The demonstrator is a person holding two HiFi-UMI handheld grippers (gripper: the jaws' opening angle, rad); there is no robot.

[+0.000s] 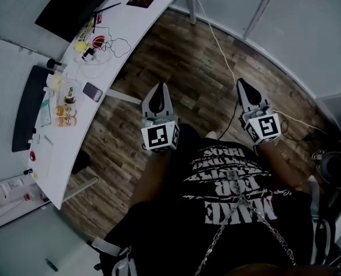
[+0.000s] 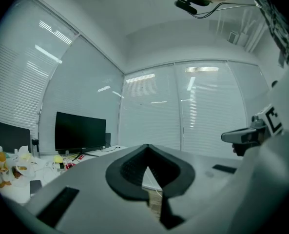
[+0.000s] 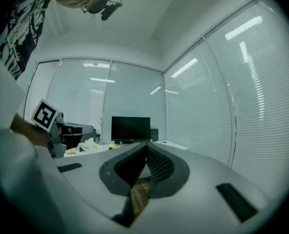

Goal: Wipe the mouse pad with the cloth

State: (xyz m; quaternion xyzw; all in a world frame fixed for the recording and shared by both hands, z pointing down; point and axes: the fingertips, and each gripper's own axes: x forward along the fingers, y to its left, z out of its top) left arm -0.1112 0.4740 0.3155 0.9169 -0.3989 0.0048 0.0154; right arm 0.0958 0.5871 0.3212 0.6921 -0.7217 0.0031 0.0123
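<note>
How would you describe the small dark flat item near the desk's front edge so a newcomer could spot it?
Find the long white desk on the left of the head view and follow its floor-side edge down from the black monitor. Roughly midway lies a small dark rectangle, beside bottles of orange liquid. Unlike the pale clutter around it, it is dark, flat and right at the edge.

In the head view the desk [image 1: 133, 33] curves from 8 to 12 o'clock, with the monitor [image 1: 72, 4] on it at 11 and bottles [image 1: 65, 115] at 9. Over the floor [image 1: 199, 79], the left gripper [image 1: 160, 91] and right gripper [image 1: 242, 88] sit side by side, apart, at the desk's 3 o'clock
</note>
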